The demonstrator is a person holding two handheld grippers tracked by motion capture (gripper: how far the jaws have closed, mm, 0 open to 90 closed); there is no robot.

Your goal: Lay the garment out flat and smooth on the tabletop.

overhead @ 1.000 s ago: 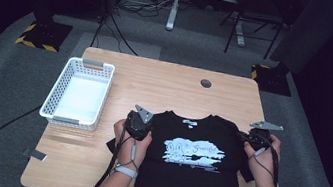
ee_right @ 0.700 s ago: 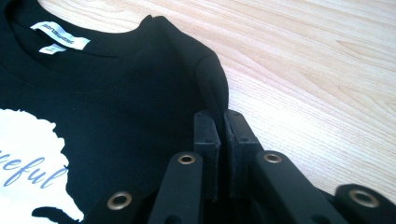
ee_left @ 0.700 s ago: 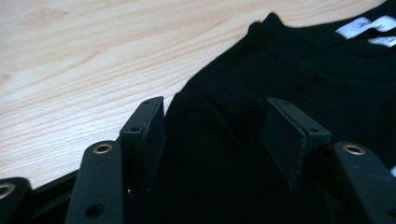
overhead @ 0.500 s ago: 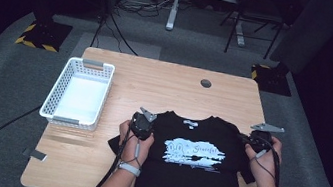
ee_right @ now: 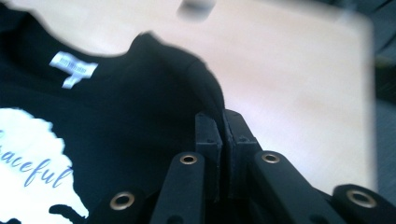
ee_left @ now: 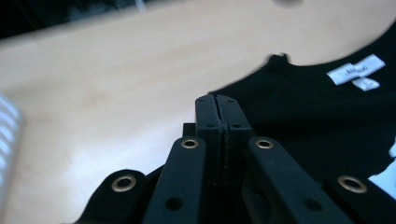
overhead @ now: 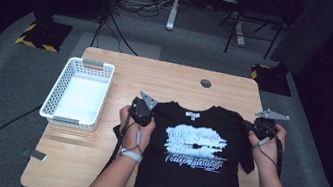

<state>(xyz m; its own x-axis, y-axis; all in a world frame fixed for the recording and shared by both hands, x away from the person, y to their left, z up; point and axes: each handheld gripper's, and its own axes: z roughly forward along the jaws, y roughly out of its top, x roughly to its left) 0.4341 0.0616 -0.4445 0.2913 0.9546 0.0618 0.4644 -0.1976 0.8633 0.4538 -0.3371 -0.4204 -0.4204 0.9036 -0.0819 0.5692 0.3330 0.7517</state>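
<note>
A black T-shirt (overhead: 192, 173) lies flat on the wooden counter (overhead: 167, 76), print side up; its long axis runs from the person's edge toward the far edge, with the collar and white neck label pointing away from the person and the hem hanging off the near edge. The white printed design (overhead: 195, 146) sits mid-chest, its lettering readable from the person's side.

The left claw (overhead: 144, 106) is at the shirt's left shoulder; its jaws have just been closing and now stand pressed together, pinching the shoulder fabric at the edge, as the left gripper view shows at the jaw tips (ee_left: 217, 100). The right claw (overhead: 261, 126) is at the right shoulder; its jaws are also pressed together, with a fold of the black cloth caught and bunched up between them in the right gripper view (ee_right: 219, 116).

A white basket (overhead: 83, 62) stands on the counter to the left of the shirt, well apart from it.
</note>
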